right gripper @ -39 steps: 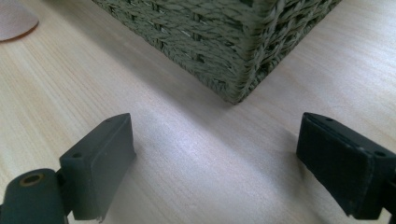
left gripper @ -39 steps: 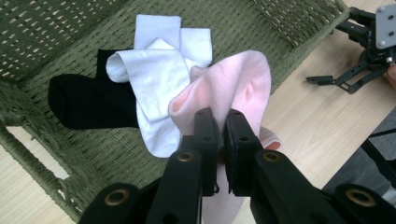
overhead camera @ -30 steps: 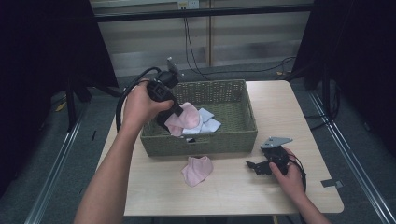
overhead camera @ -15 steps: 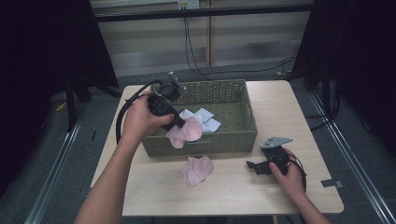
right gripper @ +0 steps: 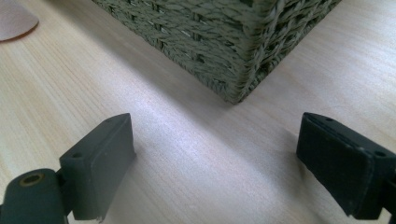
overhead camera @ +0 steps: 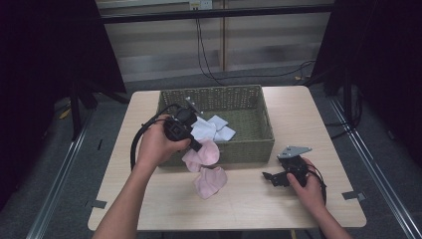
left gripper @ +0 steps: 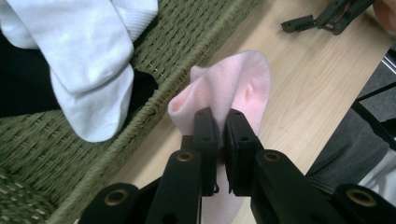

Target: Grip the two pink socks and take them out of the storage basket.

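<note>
Your left gripper (left gripper: 218,126) has its jaws clenched on a soft pink fabric sock (left gripper: 229,88), the cloth pinched flat between the black pads; in the high view that sock (overhead camera: 201,154) hangs from the gripper (overhead camera: 195,144) against the front wall of the green woven wicker basket (overhead camera: 249,144), its long axis running roughly from 12 down to 6 o'clock, the loose end drooping to the table. Just below it, at 6 o'clock, a second pink sock (overhead camera: 210,182) lies crumpled on the light wooden table (overhead camera: 249,209). Up at 12 to 1 o'clock of your grip, white socks (overhead camera: 211,129) lie inside the basket on something dark (left gripper: 18,88). Your right gripper (overhead camera: 272,178) rests on the table at 3 o'clock, well apart, its jaws spread wide with nothing between them, facing the basket's near corner (right gripper: 238,88). I can read no writing anywhere.
</note>
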A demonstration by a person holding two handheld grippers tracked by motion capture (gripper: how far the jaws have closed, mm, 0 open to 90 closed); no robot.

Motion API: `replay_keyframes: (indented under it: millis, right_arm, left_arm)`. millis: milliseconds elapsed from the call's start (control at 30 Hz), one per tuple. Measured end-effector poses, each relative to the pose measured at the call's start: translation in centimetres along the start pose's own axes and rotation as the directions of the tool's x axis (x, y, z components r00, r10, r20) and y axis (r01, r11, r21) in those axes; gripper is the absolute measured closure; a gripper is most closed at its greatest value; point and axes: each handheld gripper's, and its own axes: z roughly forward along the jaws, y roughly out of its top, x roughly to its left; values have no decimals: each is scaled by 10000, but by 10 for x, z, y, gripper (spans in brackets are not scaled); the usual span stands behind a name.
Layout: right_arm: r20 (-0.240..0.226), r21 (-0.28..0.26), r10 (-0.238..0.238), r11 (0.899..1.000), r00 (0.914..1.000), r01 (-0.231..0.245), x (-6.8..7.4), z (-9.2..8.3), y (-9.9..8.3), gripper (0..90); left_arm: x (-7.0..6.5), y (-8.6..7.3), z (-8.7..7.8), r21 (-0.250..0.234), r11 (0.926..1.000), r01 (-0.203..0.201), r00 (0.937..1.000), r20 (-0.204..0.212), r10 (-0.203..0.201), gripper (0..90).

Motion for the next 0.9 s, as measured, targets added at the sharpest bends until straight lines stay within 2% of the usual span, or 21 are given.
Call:
replay_keyframes:
  millis: [233,300,400,500,633,667,733,800,900]
  right_arm:
    - [-3,1,8,10000,10000,-8,0,0,0,106]
    - [-1,6,26,10000,10000,-26,0,0,0,106]
    - [-5,6,20,10000,10000,-20,0,0,0,106]
    - [-2,0,3,10000,10000,-3,0,0,0,106]
    - [-22,-6,27,10000,10000,-27,0,0,0,106]
    - [-15,0,23,10000,10000,-23,0,0,0,106]
    - [-4,4,6,10000,10000,-6,0,0,0,106]
    - [-3,4,5,10000,10000,-5,0,0,0,106]
    - [-4,12,15,10000,10000,-15,0,0,0,106]
  left_arm:
    - [2,-9,13,10,10000,94,9999,72,-94,837]
    - [2,-11,17,182,9998,55,10000,40,-55,828]
    - [2,-13,19,225,9997,-27,10000,-51,28,727]
    - [1,-14,19,236,9997,-98,9999,-114,101,667]
    - [0,-19,19,-27,9999,-134,9995,-283,133,600]
    - [0,-21,19,-111,9998,-157,9993,-342,153,554]
    - [2,-30,20,-389,9992,-81,9992,-401,65,542]
    - [3,-34,19,-388,9991,-144,9988,-481,125,521]
    - [5,-44,19,-729,9972,-134,9978,-650,87,496]
